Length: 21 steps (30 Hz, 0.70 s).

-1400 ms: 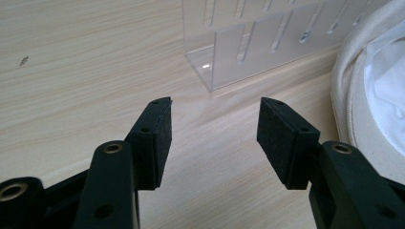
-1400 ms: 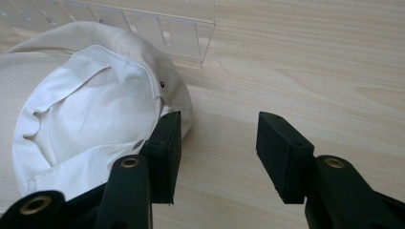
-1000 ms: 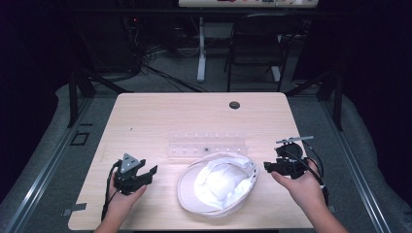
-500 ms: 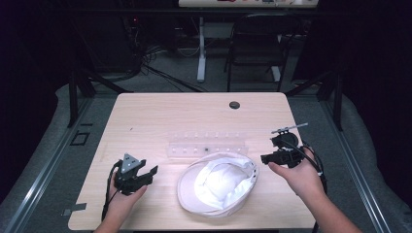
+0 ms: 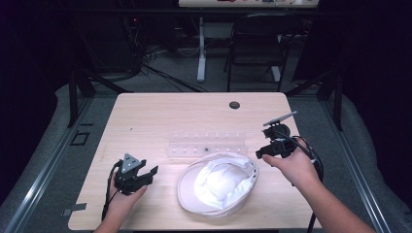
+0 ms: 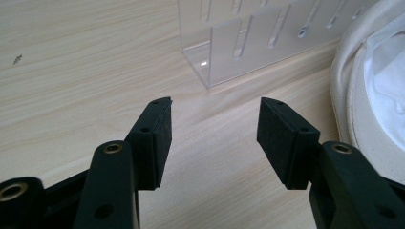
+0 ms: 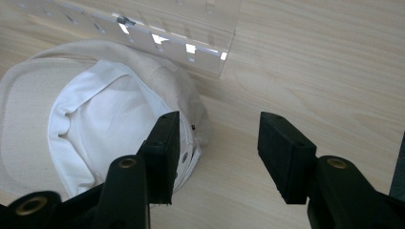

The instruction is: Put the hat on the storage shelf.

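**Closing in on the hat's rim**

The hat [image 5: 217, 184] lies crown-down just in front of the clear rack [image 5: 208, 144]. The right gripper [image 5: 262, 152], jaws spread and empty, hovers beside its right rim. Best to lower one jaw under that rim before pinching. The left gripper [image 5: 148, 174], also spread, waits left of the hat.

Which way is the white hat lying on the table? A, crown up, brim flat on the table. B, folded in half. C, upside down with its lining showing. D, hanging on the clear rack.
C: the hat lies opening upward, its white lining visible inside the rim, in front of the clear rack.
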### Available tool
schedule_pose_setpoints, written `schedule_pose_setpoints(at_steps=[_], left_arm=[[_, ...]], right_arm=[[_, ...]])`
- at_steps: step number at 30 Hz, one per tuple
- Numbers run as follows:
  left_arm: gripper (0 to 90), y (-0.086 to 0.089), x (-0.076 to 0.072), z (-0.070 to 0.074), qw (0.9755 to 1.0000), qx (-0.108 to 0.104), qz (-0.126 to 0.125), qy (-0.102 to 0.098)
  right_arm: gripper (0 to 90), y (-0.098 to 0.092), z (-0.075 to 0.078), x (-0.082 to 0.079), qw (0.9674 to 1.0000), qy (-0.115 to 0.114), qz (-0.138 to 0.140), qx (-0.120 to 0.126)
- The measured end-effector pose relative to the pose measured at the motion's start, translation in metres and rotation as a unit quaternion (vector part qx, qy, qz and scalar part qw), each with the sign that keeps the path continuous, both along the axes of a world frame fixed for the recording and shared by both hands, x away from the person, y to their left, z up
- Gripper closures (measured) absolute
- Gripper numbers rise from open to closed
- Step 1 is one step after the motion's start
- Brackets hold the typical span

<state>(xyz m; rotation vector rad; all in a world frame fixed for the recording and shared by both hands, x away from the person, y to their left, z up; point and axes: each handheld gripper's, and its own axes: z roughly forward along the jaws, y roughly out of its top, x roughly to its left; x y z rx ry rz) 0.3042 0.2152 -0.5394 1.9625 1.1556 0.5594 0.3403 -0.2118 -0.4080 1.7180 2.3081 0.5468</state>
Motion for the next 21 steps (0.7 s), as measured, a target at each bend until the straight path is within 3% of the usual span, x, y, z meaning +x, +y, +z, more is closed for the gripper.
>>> schedule_pose_setpoints(at_steps=[9,16,21], left_arm=[[46.4,0.000,0.000,0.000,1.0000,0.000,0.000,0.001],[46.4,0.000,0.001,-0.001,1.0000,0.000,-0.001,0.001],[46.4,0.000,0.001,-0.001,1.0000,0.000,-0.001,0.001]], right_arm=[[49.9,0.013,-0.006,0.007,0.9993,0.034,0.010,-0.009],[49.2,0.016,-0.011,0.013,0.9983,0.057,0.009,-0.002],[48.8,0.018,-0.014,0.016,0.9980,0.063,0.008,-0.002]])
